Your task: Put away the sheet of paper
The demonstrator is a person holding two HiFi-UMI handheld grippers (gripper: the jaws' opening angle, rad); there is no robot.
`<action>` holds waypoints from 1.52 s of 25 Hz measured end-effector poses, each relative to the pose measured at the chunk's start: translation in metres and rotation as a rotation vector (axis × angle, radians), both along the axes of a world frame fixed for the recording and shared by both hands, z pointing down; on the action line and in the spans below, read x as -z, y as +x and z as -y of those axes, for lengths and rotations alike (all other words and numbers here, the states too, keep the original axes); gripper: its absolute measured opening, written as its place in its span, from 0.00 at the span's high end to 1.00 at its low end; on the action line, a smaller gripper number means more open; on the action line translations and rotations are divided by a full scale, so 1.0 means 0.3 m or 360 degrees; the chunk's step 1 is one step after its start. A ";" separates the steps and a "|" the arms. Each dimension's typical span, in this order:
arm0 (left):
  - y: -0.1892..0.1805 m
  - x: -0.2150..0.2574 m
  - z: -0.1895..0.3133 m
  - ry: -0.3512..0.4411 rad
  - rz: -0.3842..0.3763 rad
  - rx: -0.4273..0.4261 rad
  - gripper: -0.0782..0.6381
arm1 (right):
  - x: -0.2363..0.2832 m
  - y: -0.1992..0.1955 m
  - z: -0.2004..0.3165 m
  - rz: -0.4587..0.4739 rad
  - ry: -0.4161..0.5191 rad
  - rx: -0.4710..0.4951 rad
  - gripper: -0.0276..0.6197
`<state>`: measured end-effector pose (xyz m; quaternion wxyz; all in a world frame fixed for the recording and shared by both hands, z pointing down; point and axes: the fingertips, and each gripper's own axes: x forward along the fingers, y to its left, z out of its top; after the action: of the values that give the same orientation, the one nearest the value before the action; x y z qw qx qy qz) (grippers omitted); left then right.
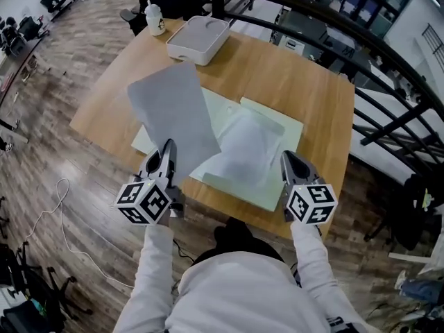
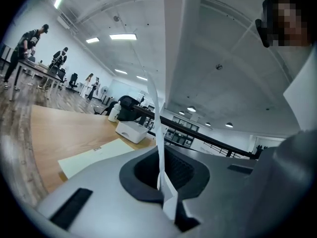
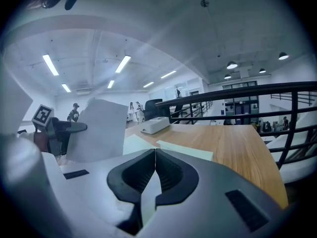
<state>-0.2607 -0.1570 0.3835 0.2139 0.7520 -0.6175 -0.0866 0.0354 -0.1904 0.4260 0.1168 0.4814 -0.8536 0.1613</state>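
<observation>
Hard to read first: in the left gripper view the sheet of paper [image 2: 159,128] showed edge-on only, a thin white line rising out of frame, so I could read neither face. In the right gripper view the thing in my grip was a pale sliver low in the gap, and I could not tell whether it was a pocket or a loose cover. From the head view it read as a clear film [image 1: 244,148], cloudy and lifted off the pale green folder [image 1: 281,125] lying flat on the counter [image 1: 312,82]. Both hands were hidden behind the marker cubes, with only white sleeves showing. The left gripper [image 1: 167,151] sat at the counter's near edge, pointing away from me and tilted up. Its fingers were clamped on the sheet's bottom edge, and the sheet stood clear of the counter, leaning out over its left half. The right gripper [image 1: 286,159] was level with it, well apart, with its fingers pressed together on the film's near corner. A white box [image 1: 198,39] and a bottle [image 1: 155,19] stood at the far edge, and a dark railing [image 1: 388,54] cut across the far right corner.
</observation>
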 end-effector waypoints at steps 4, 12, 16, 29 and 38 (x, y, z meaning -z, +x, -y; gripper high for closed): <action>0.078 -0.020 0.099 -0.0006 -0.0020 -0.0167 0.87 | -0.020 0.040 0.033 0.0001 -0.0021 -0.0069 0.91; 0.226 -0.103 0.229 -0.0060 -0.0136 -0.0539 0.87 | -0.063 0.085 0.098 0.0015 -0.0060 -0.0134 0.91; 0.285 -0.151 0.238 -0.0118 -0.0166 -0.0742 0.87 | -0.068 0.100 0.113 0.0024 -0.0071 -0.0159 0.91; 0.381 -0.310 0.213 -0.0427 -0.0111 -0.1150 0.87 | -0.101 0.083 0.142 0.0031 -0.0104 -0.0139 0.91; 0.395 -0.407 0.192 -0.0705 -0.0019 -0.1261 0.87 | -0.109 0.081 0.160 0.0041 -0.0118 -0.0122 0.91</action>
<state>-0.1422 -0.2146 0.5056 0.3897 0.8659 -0.2845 0.1318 0.0596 -0.2384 0.4586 0.1173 0.5071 -0.8293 0.2032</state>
